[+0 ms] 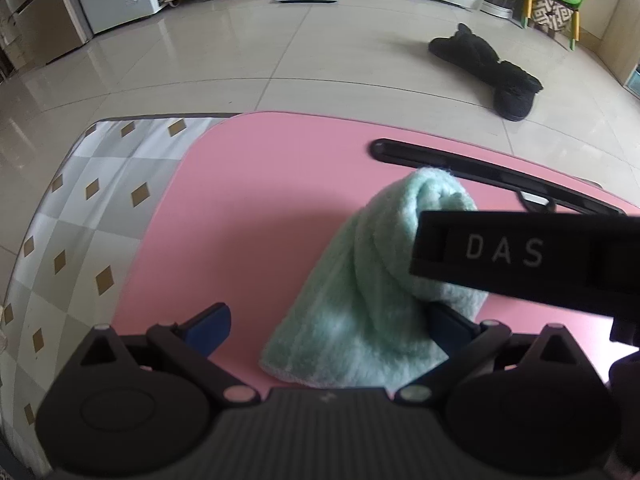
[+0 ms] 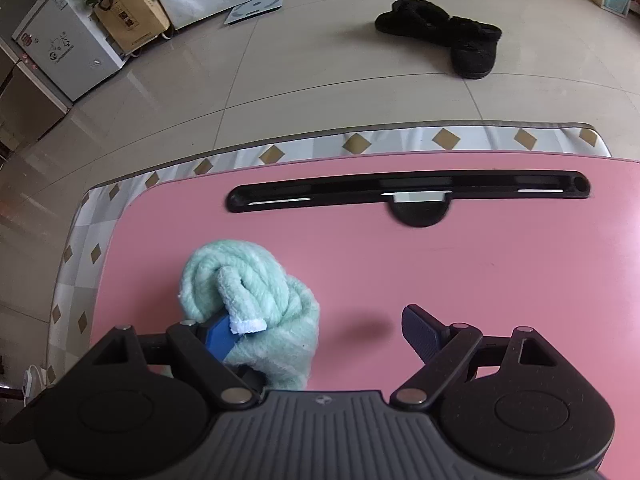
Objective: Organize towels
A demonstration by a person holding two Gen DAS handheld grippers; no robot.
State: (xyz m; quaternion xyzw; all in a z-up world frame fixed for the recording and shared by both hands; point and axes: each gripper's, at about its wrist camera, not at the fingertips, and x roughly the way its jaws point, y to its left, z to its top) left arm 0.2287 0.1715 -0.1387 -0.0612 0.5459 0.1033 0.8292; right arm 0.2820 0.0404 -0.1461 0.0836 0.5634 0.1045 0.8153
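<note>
Mint towel (image 2: 256, 280) bunched on pink table (image 2: 440, 272). Left gripper (image 1: 328, 320) jaws spread wide, towel between, not clamped. Right gripper (image 2: 320, 332) jaws spread too; towel lies against one finger.

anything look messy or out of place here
The mint towel sits in a crumpled, twisted heap on the pink table, not folded or flat. Beyond the table, two black slippers lie on the tiled floor at an angle to each other.

White letters "DAS" on the black body of the right gripper (image 1: 520, 256), print on the cardboard box (image 2: 130, 16) and white cabinet (image 2: 60, 48) too small to read
</note>
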